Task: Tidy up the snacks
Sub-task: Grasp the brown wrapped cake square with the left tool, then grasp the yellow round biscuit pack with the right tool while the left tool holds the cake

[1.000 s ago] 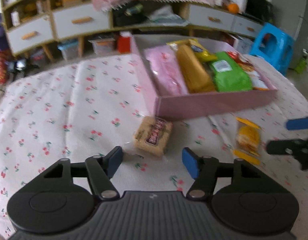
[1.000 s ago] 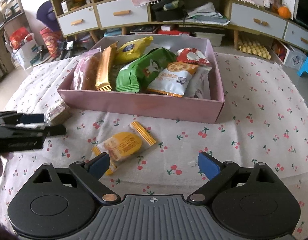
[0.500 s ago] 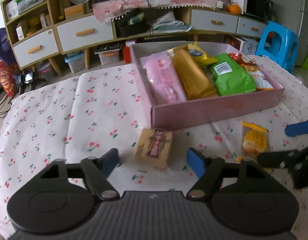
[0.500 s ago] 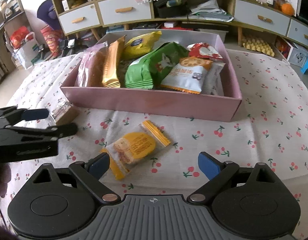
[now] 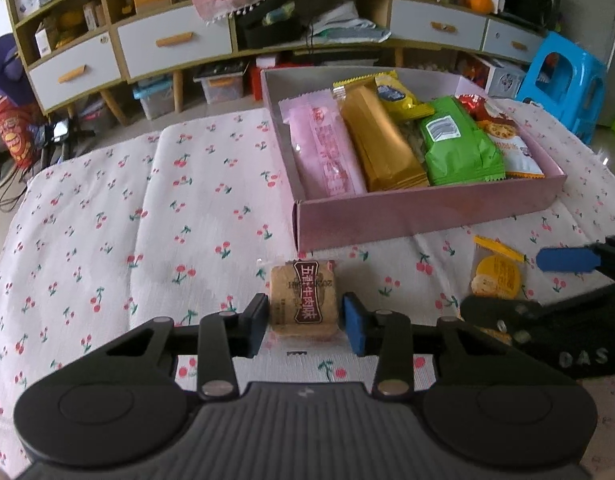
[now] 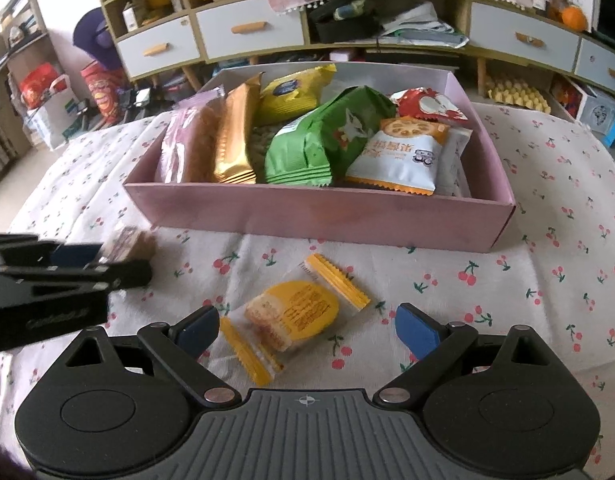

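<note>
**Both tongs down on loose snacks in front of the box**

While the pink box is sitting toward the far right of the cherry-print cloth, already packed w/ a pink pack, a gold pack, a green bag and other pkts, two snacks are lying loose on the cloth by its near wall. The left gripper is closing round the brown biscuit pack, which is sitting between the blue pads, left pad about touching, a thin gap showing on the right. The right gripper is standing wide open, the yellow cracker pack lying between its fingers, left tip by the wrapper's end, right tip apart; nothing gripped.
</note>
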The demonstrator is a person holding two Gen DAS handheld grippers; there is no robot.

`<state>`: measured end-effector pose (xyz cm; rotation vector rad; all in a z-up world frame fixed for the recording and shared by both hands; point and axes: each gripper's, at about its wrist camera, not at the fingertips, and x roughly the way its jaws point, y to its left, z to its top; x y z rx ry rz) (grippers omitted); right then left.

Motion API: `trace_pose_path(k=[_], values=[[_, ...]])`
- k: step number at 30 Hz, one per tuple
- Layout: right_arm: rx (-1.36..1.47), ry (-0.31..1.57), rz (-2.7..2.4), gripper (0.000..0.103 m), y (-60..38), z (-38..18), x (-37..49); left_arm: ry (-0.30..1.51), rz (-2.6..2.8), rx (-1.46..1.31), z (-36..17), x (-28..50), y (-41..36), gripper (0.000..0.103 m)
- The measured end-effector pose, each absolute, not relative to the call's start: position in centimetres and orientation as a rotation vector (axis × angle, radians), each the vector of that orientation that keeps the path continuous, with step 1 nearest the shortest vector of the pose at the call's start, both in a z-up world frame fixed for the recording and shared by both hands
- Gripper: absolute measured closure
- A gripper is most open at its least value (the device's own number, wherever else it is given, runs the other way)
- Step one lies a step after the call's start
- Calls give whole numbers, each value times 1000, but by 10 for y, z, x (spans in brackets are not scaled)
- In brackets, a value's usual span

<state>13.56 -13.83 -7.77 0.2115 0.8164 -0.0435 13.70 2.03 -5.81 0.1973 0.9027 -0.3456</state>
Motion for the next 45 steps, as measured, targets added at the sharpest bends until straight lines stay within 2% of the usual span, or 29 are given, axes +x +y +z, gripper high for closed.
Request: trace_pose_path(k=[12,20,33,38,43,45], values=[[48,854,59,4,-153,-82,135,968,-366,219,-56,116,11,67],[102,897,28,4,-174,-78,130,999,-360,173,-55,112,14,66],[139,822,39,6,-144,-79,147,990,-340,171,-55,108,12,65],[66,801,18,16,-133,-81,144,989,-341,173,-55,108,12,65],[67,783,26,49,-135,-77,142,989,-338,175,-55,108,12,65],[71,780,27,59,-137,-76,142,988,-335,175,-55,108,12,65]])
